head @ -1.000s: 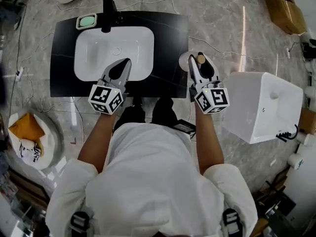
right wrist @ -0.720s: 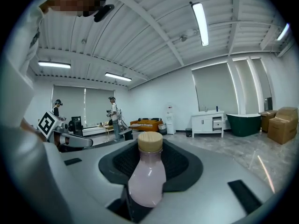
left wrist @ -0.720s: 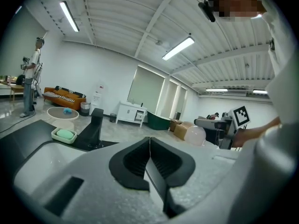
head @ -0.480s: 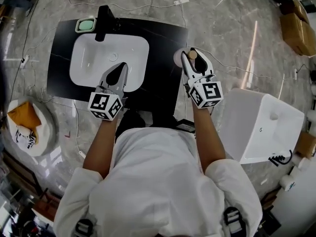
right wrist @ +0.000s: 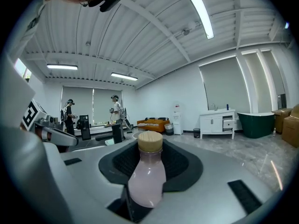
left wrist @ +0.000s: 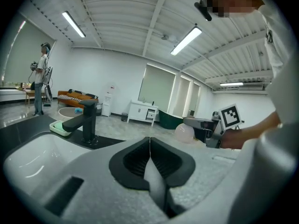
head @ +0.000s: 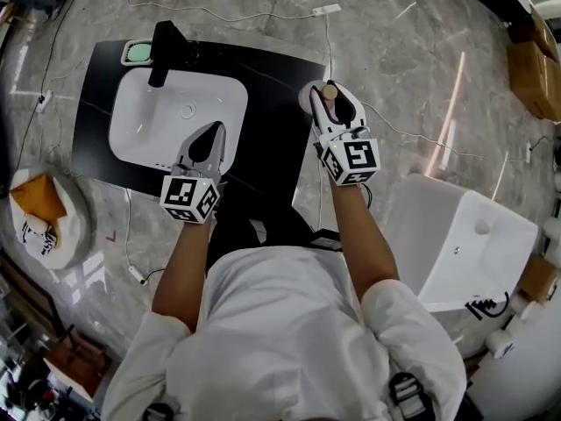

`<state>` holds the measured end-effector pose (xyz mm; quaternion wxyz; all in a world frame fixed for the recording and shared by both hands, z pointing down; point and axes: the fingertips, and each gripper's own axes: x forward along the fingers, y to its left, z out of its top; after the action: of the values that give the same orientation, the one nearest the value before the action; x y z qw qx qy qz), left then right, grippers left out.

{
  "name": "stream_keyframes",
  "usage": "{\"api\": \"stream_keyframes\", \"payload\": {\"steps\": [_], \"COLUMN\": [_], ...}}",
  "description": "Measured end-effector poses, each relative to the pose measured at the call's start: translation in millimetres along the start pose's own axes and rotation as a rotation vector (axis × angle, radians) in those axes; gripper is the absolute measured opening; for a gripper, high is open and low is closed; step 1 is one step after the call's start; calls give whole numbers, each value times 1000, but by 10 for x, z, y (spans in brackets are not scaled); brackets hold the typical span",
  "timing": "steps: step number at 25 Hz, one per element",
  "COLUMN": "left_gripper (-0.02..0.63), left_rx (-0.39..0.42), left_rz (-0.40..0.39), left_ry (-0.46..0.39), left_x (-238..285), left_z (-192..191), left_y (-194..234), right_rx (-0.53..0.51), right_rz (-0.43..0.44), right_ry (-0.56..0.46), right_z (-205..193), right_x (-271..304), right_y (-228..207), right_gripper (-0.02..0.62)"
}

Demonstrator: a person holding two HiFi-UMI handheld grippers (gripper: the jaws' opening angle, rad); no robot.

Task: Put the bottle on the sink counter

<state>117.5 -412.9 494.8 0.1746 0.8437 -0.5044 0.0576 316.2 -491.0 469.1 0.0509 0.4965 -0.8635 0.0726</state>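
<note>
My right gripper [head: 331, 96] is shut on a pale pink bottle [head: 313, 100] with a wooden cap. In the right gripper view the bottle [right wrist: 146, 176] stands upright between the jaws. It hangs at the right edge of the black sink counter [head: 272, 121], near the far corner; whether it touches the counter I cannot tell. My left gripper [head: 213, 132] is shut on nothing and hovers over the near rim of the white basin [head: 166, 112]. The left gripper view shows its own jaws [left wrist: 149, 146] pressed together, with the bottle [left wrist: 184, 133] off to the right.
A black faucet [head: 163, 44] and a green soap dish [head: 137, 53] stand at the counter's far left. A white tub [head: 465, 235] sits on the floor to the right, cardboard boxes [head: 535, 68] beyond it. Cables cross the floor. A round basket [head: 39, 213] lies at left.
The right gripper has carried the bottle forward and left, from beside the counter to its right edge. The left gripper stays shut over the basin's near rim.
</note>
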Motion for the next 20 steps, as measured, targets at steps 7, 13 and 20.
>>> {"api": "stream_keyframes", "payload": {"steps": [7, 13, 20], "left_gripper": [17, 18, 18], "left_rx": [-6, -5, -22], "left_rz": [-1, 1, 26], "left_ry": [12, 31, 28], "left_x": [260, 363, 519], "left_z": [-94, -231, -313], "left_y": [-108, -75, 47], "right_rx": [-16, -44, -59], "right_rz": [16, 22, 31], "right_ry": [22, 19, 28], "right_z": [-297, -474, -634], "right_x": [278, 546, 775], "right_y": [-203, -304, -377], "right_gripper": [141, 141, 141]}}
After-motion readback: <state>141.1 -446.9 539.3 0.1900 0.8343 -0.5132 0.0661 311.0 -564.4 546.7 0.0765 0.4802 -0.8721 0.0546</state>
